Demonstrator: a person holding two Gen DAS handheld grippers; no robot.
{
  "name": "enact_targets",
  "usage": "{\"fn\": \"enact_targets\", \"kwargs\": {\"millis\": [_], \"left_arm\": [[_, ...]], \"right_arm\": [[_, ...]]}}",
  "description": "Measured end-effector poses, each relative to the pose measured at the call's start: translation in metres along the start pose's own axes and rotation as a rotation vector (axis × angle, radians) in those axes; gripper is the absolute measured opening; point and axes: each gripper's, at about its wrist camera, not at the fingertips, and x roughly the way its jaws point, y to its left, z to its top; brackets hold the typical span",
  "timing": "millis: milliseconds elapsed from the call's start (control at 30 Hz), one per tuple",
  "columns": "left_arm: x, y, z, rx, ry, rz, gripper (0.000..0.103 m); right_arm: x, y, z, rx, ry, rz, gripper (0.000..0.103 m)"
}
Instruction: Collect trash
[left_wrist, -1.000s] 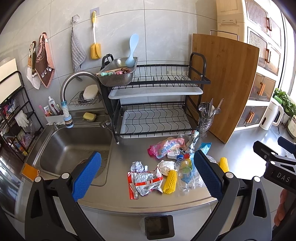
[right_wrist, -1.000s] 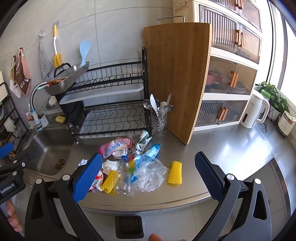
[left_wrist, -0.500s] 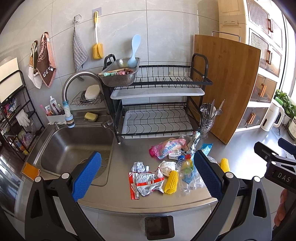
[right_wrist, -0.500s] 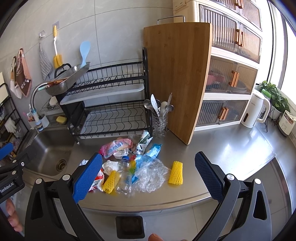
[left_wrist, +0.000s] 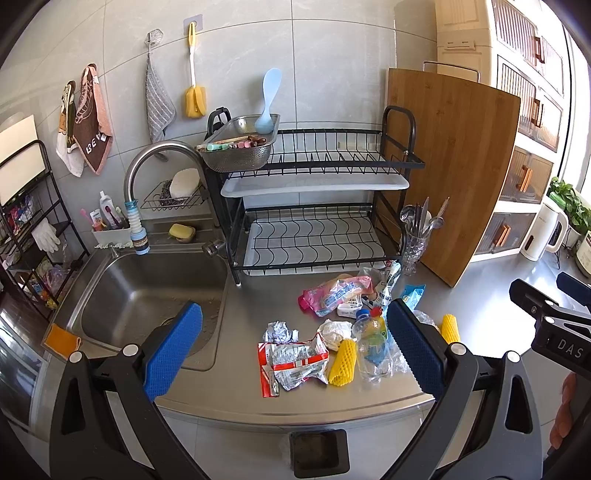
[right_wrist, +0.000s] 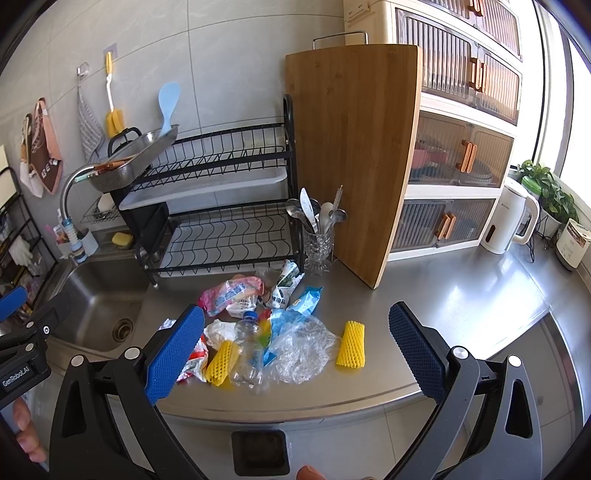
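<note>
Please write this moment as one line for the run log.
phase: approach | left gripper: open, empty | right gripper: open, empty | trash pile: on counter, untouched | bin: not visible

A: Item, left tool (left_wrist: 293, 350)?
B: Black frame, two fingers faced with blue ribbed pads (left_wrist: 171, 345), silver screws at the joints. Side label "GenRobot.AI".
A: Item, right tool (right_wrist: 295, 350)?
B: Same black build, blue pads (right_wrist: 415, 349), silver screws; white lettering "DAS".

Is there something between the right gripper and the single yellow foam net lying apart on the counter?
Nothing visible does. The right gripper is open above the counter edge, and bare counter surrounds the yellow foam net; the clear plastic bag lies beside it.
</note>
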Motion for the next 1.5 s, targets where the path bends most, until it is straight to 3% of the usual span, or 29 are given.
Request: {"fn": "enact_targets", "kwargs": {"millis": [600,867,1067,1133,1233,1500], "left_arm": [[0.021,0.002,-0.009,0.000,0.041,-0.020,0.095],[0.059,0.015,-0.022,-0.015,0.113,-0.046,0.095],[0.107,0.023,-0.037,-0.018,0.226,-0.080,0.095],[0.125,0.023,-0.044,-0.019,0.263,-0.095,0.093],[0.151,0.021,-0.053,-0.026,0.332,-0.136,0.083],[0.221,0.023,-0.079,-0.041,0.483,-0.105,0.085]], "right_arm": [[0.007,-0.003,0.002,0.012,-0.002,0.025,0.100],[0.057,-0.003,-0.010,0.009,0.127,0.050,0.100],[0.100,-0.001,-0.024,0.034,0.221,0.079,0.099],[0.117,-0.003,-0.028,0.047,0.263,0.087,0.088],[0.143,-0.008,-0.035,0.082,0.333,0.123,0.083],[0.205,-0.016,-0.053,0.130,0.483,0.133,0.079]]}}
